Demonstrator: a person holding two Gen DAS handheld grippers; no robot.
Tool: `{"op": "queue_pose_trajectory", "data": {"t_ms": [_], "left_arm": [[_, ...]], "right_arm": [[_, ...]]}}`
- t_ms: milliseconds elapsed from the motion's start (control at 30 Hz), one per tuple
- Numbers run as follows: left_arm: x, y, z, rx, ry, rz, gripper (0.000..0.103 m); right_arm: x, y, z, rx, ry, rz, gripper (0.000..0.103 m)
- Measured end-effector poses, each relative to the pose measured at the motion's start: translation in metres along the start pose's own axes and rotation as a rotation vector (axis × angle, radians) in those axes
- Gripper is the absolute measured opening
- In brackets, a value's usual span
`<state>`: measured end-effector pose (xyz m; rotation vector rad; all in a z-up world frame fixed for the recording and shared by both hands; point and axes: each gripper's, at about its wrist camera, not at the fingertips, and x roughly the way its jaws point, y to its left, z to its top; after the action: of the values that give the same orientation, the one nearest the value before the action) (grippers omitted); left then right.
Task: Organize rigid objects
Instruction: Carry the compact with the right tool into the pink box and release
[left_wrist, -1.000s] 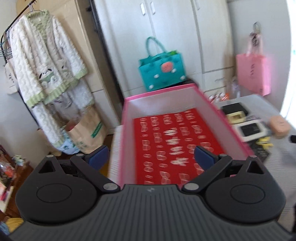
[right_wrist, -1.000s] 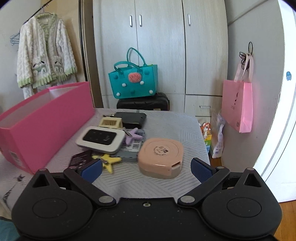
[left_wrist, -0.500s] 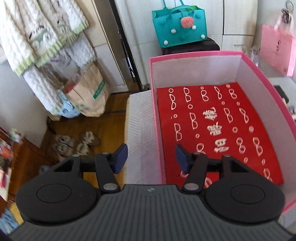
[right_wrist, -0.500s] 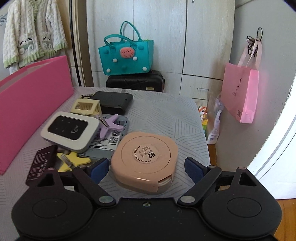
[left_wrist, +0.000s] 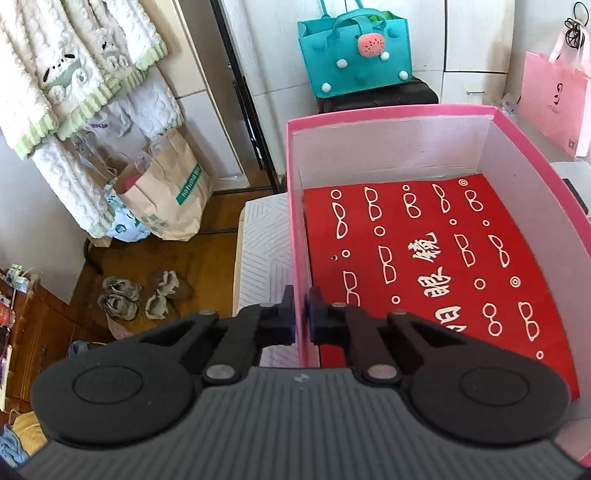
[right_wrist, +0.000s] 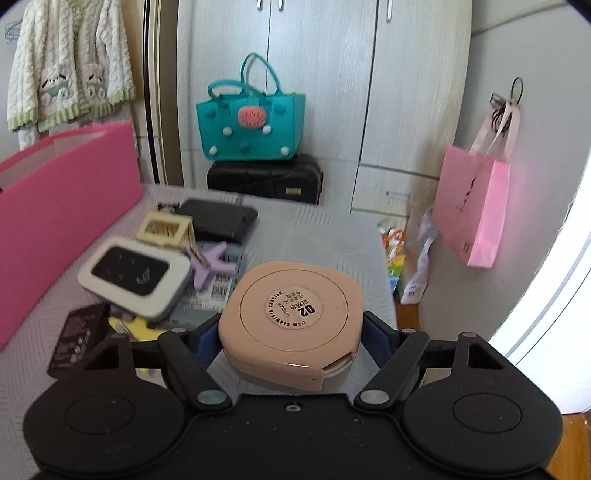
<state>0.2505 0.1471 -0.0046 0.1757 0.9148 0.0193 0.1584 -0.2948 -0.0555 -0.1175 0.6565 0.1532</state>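
A pink box (left_wrist: 295, 229) with a red patterned floor stands on the table; it holds nothing I can see. My left gripper (left_wrist: 301, 321) is shut on the box's left wall near its front corner. In the right wrist view my right gripper (right_wrist: 290, 338) is shut on a round peach compact case (right_wrist: 291, 317), one finger on each side. Left of the case lie a white and black device (right_wrist: 135, 277), a purple star clip (right_wrist: 210, 264), a cream holder (right_wrist: 164, 230), a black case (right_wrist: 218, 219), a yellow clip (right_wrist: 138, 326) and a dark card (right_wrist: 75, 338).
The pink box's outer wall (right_wrist: 62, 218) runs along the left in the right wrist view. The table's right edge (right_wrist: 388, 280) drops to the floor. A teal bag (right_wrist: 251, 129), a pink bag (right_wrist: 472, 206) and wardrobe doors stand behind. Shoes (left_wrist: 140, 295) lie on the floor left.
My left gripper has shifted left and closed onto the box's left wall. My right gripper has moved forward around the peach case and closed on it.
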Motion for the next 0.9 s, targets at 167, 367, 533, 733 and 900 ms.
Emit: {"op": "queue_pose_trajectory", "data": {"t_ms": [167, 367, 533, 733, 900], "left_arm": [[0.001, -0.002, 0.000, -0.002, -0.008, 0.017, 0.007], [-0.006, -0.005, -0.005, 0.024, -0.061, 0.046, 0.007], [-0.013, -0.023, -0.008, 0.122, -0.124, 0.134, 0.009], [-0.014, -0.008, -0.007, 0.055, -0.138, 0.082, 0.007], [-0.016, -0.008, -0.011, 0.048, -0.175, 0.084, 0.006]], "right_arm": [[-0.018, 0.006, 0.020, -0.010, -0.052, 0.042, 0.081], [-0.033, 0.034, 0.055, -0.054, -0.093, 0.201, 0.081], [-0.035, 0.074, 0.092, -0.116, -0.103, 0.381, 0.081], [-0.013, 0.139, 0.146, -0.159, -0.001, 0.585, 0.081], [0.026, 0.195, 0.182, -0.152, 0.162, 0.655, 0.081]]}}
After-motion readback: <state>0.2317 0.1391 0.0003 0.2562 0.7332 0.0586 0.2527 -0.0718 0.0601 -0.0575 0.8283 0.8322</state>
